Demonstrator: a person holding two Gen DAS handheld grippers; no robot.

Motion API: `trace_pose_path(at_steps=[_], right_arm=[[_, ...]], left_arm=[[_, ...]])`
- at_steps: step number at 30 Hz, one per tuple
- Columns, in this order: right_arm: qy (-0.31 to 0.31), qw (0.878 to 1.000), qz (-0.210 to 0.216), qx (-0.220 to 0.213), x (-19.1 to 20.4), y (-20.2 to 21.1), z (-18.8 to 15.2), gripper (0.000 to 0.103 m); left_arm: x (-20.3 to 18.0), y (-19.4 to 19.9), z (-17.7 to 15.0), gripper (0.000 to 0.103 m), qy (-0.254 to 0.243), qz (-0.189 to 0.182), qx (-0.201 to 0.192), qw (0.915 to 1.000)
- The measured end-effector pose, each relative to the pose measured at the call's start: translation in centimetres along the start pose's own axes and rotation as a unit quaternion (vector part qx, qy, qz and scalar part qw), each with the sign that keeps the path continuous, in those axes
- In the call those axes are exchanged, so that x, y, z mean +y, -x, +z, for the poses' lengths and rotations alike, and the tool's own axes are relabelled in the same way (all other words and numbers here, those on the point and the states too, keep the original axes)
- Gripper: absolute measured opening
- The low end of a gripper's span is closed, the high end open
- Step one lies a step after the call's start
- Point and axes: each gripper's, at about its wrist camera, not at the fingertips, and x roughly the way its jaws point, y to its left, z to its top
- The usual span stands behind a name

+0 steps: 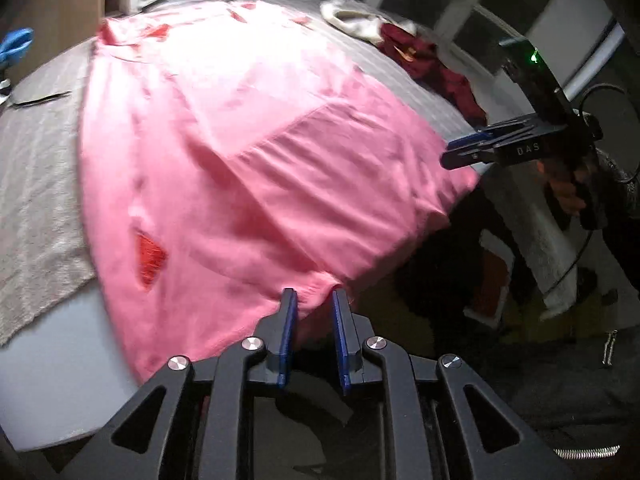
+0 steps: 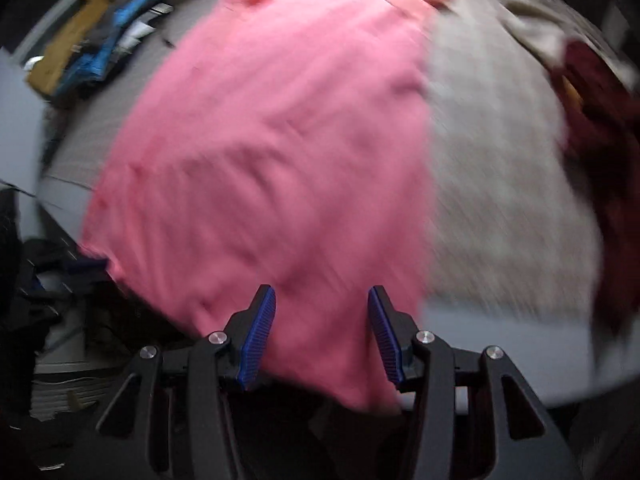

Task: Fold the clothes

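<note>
A pink garment (image 1: 248, 152) lies spread flat on a bed's grey cover (image 1: 36, 184), its near edge hanging over the bed's side. It has red patches (image 1: 150, 258). My left gripper (image 1: 314, 300) is at that near hem. Its blue pads (image 1: 289, 312) stand a little apart, with the hem's edge lying loose between the tips. My right gripper (image 1: 452, 154), held by a hand (image 1: 568, 188), hovers at the garment's right edge. In the blurred right wrist view the right gripper (image 2: 322, 304) stands open over the pink garment (image 2: 280, 140), and the cloth shows between its fingers ungripped.
A dark red garment (image 1: 432, 64) and a white one (image 1: 352, 20) lie heaped at the bed's far right. Blue cloth (image 2: 120, 32) and clutter sit beside the bed. Dark floor clutter (image 1: 460, 280) lies below the bed's near edge.
</note>
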Motion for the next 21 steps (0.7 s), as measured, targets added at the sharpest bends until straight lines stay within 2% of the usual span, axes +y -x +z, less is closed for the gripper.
trace_pose_path(at_steps=[2, 4, 7, 8, 12, 17, 21], right_arm=[[-0.018, 1.000, -0.010, -0.004, -1.4, 1.6, -1.8, 0.047], [-0.041, 0.998, -0.014, -0.038, -2.9, 4.6, -2.8, 0.047], [-0.075, 0.992, -0.019, -0.097, -5.1, 9.1, -2.5, 0.047], [-0.080, 0.990, -0.021, -0.112, -5.6, 10.2, -1.6, 0.047], [-0.066, 0.986, -0.044, -0.145, -7.8, 13.1, 3.4, 0.048], [-0.037, 0.988, -0.035, -0.149, -9.6, 12.1, 10.0, 0.048], [-0.023, 0.990, -0.006, -0.138, -11.2, 9.6, 15.7, 0.048]], left_arm=[[-1.3, 0.7, 0.0, 0.016, -0.014, -0.004, 0.006, 0.9999], [-3.7, 1.2, 0.8, 0.016, -0.037, -0.020, -0.008, 0.9991], [-7.5, 1.0, 2.7, 0.022, -0.069, -0.043, -0.030, 0.9962], [-8.7, 0.3, 3.7, 0.026, -0.077, -0.043, -0.032, 0.9956], [-13.4, -3.1, 7.7, 0.027, -0.110, -0.043, -0.036, 0.9923], [-17.6, -8.9, 11.0, 0.032, -0.156, -0.014, -0.005, 0.9877], [-16.8, -11.0, 12.4, 0.032, -0.124, -0.002, 0.016, 0.9922]])
